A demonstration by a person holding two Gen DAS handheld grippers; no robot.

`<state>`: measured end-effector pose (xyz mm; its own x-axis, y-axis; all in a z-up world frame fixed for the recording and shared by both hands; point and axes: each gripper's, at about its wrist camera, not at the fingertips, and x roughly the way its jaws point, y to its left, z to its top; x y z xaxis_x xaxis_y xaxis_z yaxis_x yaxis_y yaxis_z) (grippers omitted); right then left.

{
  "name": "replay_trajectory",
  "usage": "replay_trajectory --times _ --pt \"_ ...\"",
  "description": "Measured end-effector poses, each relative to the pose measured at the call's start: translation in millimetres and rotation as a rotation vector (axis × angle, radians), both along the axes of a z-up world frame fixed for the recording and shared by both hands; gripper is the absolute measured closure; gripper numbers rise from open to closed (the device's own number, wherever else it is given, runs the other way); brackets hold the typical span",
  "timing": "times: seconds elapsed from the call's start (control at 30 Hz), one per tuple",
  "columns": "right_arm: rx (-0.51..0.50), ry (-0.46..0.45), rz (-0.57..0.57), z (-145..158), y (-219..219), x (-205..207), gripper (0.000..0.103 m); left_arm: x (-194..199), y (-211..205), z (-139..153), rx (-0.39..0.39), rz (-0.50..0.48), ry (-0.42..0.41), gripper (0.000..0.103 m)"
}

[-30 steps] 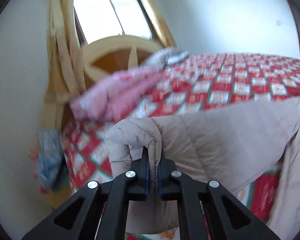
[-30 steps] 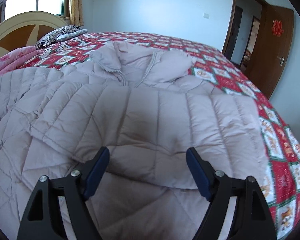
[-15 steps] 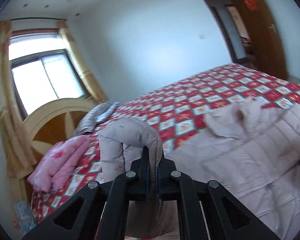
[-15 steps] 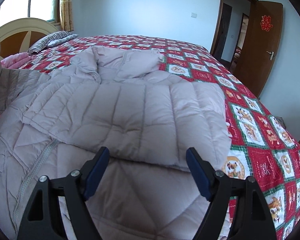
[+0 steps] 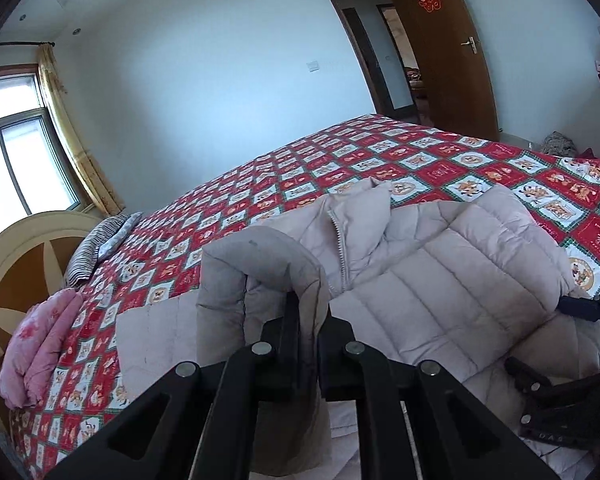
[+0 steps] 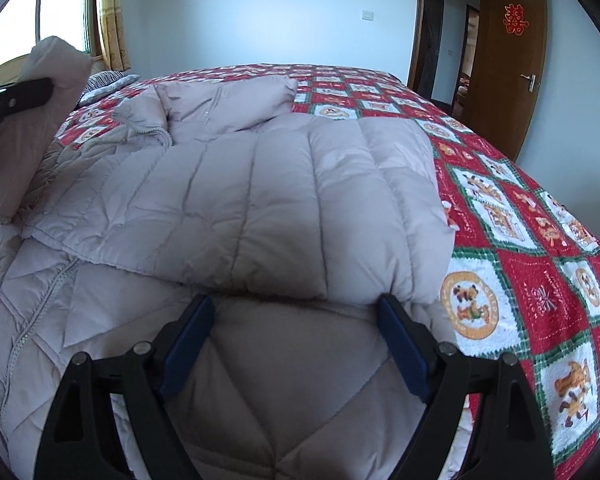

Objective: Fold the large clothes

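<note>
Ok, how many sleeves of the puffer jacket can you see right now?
2. One sleeve is lifted, pinched in the left tongs. The other sleeve lies folded across the jacket body, just beyond the open right tongs.

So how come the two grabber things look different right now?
The left gripper is pinched shut on a lifted piece of the puffy jacket, while the right gripper is wide open and holds nothing. The left one is raised above the bed; the right one sits low over the jacket. Both are black.

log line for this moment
left gripper shut on sleeve | right gripper open over jacket | bed
</note>
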<state>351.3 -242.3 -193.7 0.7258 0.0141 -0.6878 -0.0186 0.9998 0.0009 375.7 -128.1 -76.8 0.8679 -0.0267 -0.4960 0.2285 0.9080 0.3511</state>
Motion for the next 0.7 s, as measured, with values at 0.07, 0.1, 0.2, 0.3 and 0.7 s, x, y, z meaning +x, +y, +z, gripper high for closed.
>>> replay_trajectory --times 0.07,0.1,0.2,0.3,0.7 --pt "0.004 0.004 0.002 -1.1 -0.4 0.0 0.014 4.9 -8.8 -3.2 -0.001 -0.021 0.007 0.078" --pt "0.007 0.007 0.004 -1.7 -0.8 0.4 0.013 3.9 -10.3 -2.3 -0.001 -0.023 -0.003 0.050" --pt "0.007 0.012 0.006 -2.7 -0.4 2.0 0.012 -5.8 -8.7 1.5 0.006 -0.016 -0.109 0.006" --pt "-0.007 0.013 0.004 -3.7 1.7 1.8 0.012 -5.9 -0.3 2.2 0.039 -0.021 -0.118 0.006" --pt "0.330 0.026 0.121 42.7 13.2 10.2 0.012 34.3 168.9 -25.3 -0.022 0.364 -0.013 0.006"
